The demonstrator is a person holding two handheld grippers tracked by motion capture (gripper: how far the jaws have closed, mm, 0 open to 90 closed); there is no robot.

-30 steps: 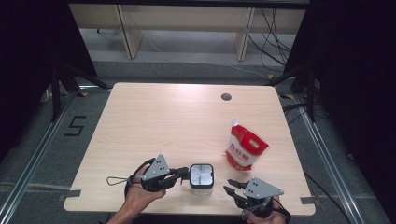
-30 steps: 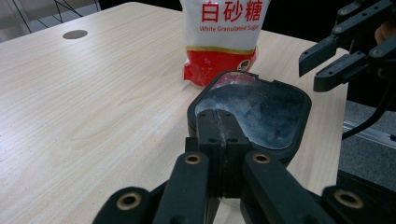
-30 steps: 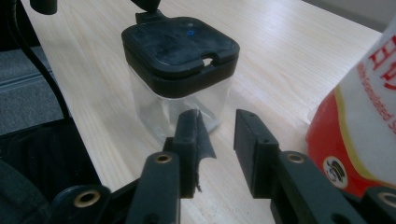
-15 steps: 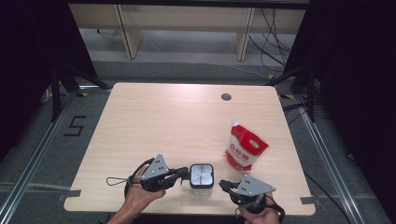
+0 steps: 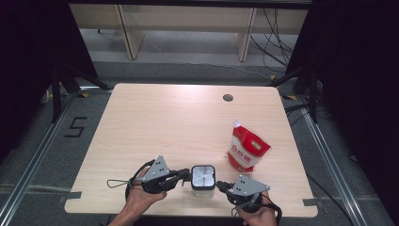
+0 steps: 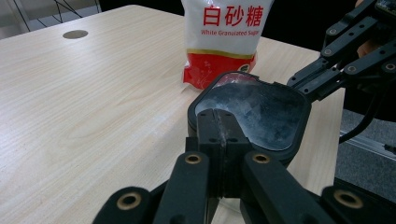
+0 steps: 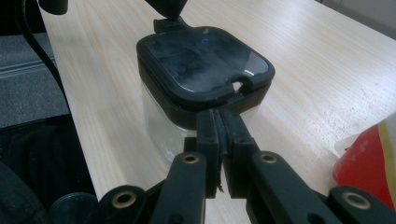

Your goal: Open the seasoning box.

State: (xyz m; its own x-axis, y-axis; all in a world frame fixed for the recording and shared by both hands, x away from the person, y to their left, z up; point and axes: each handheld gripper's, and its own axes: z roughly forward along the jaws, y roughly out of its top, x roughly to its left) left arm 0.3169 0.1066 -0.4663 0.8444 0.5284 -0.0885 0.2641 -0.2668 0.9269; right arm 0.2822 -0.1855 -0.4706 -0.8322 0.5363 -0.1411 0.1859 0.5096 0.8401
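Observation:
A clear square container point(image 5: 203, 176) with a black lid point(image 7: 201, 58) stands near the table's front edge. My left gripper point(image 5: 188, 175) lies level at its left side, jaws pressed together, tips point(image 6: 218, 121) against the lid's rim. From the right, my right gripper point(image 5: 220, 185) points at the container. Its jaws are also shut, and its tips point(image 7: 218, 116) sit just under a notch in the lid's edge. I cannot tell whether either pair pinches part of the lid. A red and white bag of sugar point(image 5: 247, 148) stands behind and to the right of the container.
The wooden table point(image 5: 179, 122) has a round cable hole point(image 5: 228, 98) at the back right. Its front edge runs just below both hands. Dark curtains flank the table, with shelving and cables on the floor behind it.
My right gripper has moved left to the container's right side, and its jaws have come together. The left gripper and the container have stayed put.

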